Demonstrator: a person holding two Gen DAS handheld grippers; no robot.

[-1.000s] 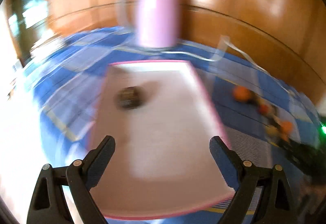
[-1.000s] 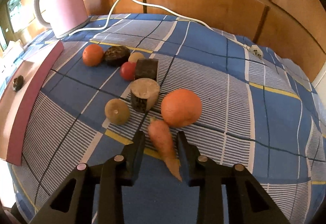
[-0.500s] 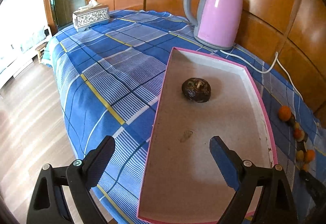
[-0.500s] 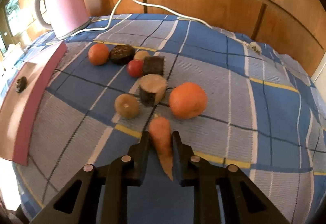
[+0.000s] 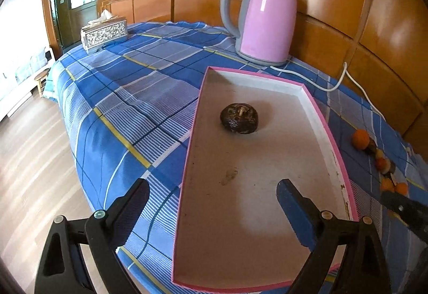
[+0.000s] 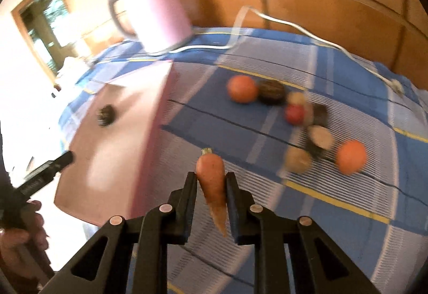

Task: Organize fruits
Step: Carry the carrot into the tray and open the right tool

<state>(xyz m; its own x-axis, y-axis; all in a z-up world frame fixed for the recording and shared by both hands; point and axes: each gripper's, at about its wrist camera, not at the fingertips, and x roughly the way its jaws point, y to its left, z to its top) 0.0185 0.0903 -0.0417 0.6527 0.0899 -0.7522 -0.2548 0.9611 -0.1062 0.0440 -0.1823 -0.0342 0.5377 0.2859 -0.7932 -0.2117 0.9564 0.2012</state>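
The right gripper [image 6: 211, 187] is clamping a tapered orange carrot [image 6: 212, 181] above the blue checked cloth, carrying it toward the shallow pink-rimmed tray [image 6: 149, 149]; next, releasing inside; left gripper [image 5: 211, 203] is gaping empty

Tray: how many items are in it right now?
1. A single dark, wrinkled round fruit lies in the far half of the pink-rimmed tray. The rest of its floor shows only a small stain. The near-right corner sits behind the left hand-held gripper, so something small could be hidden there.

A dark round fruit [image 5: 239, 117] sits inside the pink-rimmed tray [image 5: 335, 157], beyond the wide-open left gripper [image 5: 211, 196]; a kettle [image 5: 263, 17] stands behind the tray.
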